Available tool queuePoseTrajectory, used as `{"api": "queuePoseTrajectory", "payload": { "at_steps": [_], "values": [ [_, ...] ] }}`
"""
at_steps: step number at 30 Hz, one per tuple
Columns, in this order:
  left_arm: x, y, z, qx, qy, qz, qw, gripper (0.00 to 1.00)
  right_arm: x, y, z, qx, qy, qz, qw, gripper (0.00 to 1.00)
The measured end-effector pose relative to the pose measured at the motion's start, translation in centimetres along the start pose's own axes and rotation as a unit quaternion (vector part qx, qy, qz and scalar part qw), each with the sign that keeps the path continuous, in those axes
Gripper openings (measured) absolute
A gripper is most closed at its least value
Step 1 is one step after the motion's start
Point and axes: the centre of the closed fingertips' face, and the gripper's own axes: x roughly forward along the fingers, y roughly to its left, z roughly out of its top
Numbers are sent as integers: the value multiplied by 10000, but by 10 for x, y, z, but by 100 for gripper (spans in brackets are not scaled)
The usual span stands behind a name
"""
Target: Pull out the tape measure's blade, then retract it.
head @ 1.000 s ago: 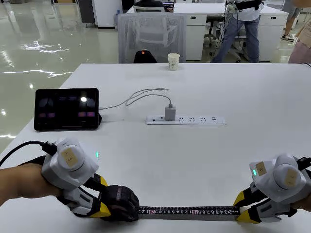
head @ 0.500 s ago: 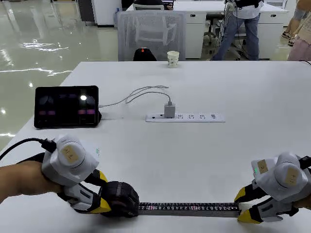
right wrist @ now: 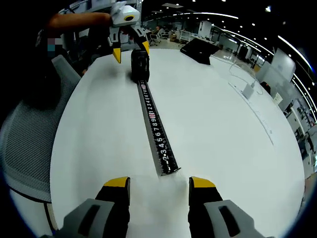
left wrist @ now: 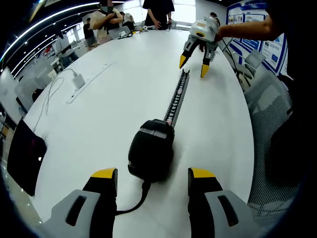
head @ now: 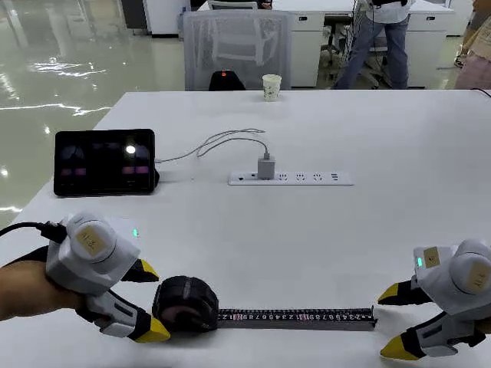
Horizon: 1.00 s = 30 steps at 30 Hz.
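The black tape measure case [head: 184,304] lies on the white table [head: 307,230] near its front edge. Its blade [head: 295,316] stretches flat to the right. My left gripper [head: 153,301] is open, its yellow-tipped fingers straddling the left side of the case without gripping. In the left gripper view the case [left wrist: 151,154] lies just ahead of the open left gripper [left wrist: 152,173], and the blade [left wrist: 178,94] runs away toward the right gripper [left wrist: 193,67]. My right gripper [head: 390,322] is open just past the blade's end [right wrist: 168,171], which lies ahead of its fingertips [right wrist: 118,182].
A dark tablet [head: 105,162] stands at the left. A white power strip [head: 291,179] with a charger and cable lies mid-table. A paper cup [head: 271,86] stands at the far edge, a mesh chair [head: 236,46] behind it. People stand in the background.
Both grippers have opened and drawn back: the left has let go of the case, the right has let go of the blade's end. The blade stays pulled out on the table.
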Motion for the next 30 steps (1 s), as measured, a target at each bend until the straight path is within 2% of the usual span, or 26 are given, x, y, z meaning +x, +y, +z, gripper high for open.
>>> {"api": "queuePoseTrajectory", "payload": {
  "at_steps": [4, 10, 14, 23, 30],
  "values": [
    [-6, -2, -1, -323, -206, 167, 9991, 62, -4, 5, 1, 195, -99, -87, 9997, 52],
    [-12, -10, -1, -594, -437, 360, 9966, 72, -8, 12, 2, 424, -261, -216, 9985, 59],
    [-15, -16, -3, -768, -576, 450, 9944, 75, -11, 18, 3, 613, -387, -306, 9969, 63],
    [-24, -25, -7, -1196, -893, 774, 9858, 81, -15, 38, 4, 920, -522, -410, 9936, 70],
    [-31, -34, -9, -1442, -1149, 991, 9778, 83, -20, 47, 12, 1170, -743, -583, 9886, 75]
  ]
}}
